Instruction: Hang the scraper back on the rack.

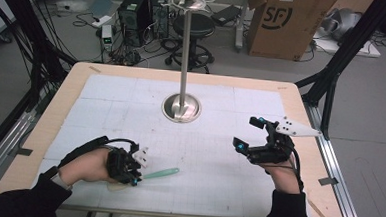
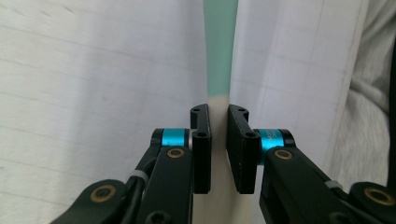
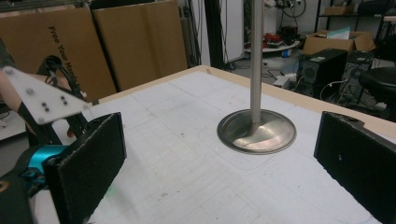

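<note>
Left jaws clamp the spatula by its pale end, right jaws wait wide

The left gripper [image 1: 133,174] sits at the near left of the table [image 1: 45,126], its jaws closed on a spatula [image 1: 160,174] with a mint-green handle. In the left gripper view the two black pads press on the cream-coloured end of the spatula [image 2: 219,56], just where cream meets green, so the green length runs out ahead, free of the grip. Holding it at that end leaves the long part clear to be steered; the spatula lies low and nearly flat over the white gridded mat [image 1: 208,154]. The right gripper [image 1: 252,136] hovers at the near right with its jaws spread wide and nothing between them, turned toward the metal stand [image 1: 181,108] at the middle of the table, well apart from the spatula, probably kept ready to help
</note>
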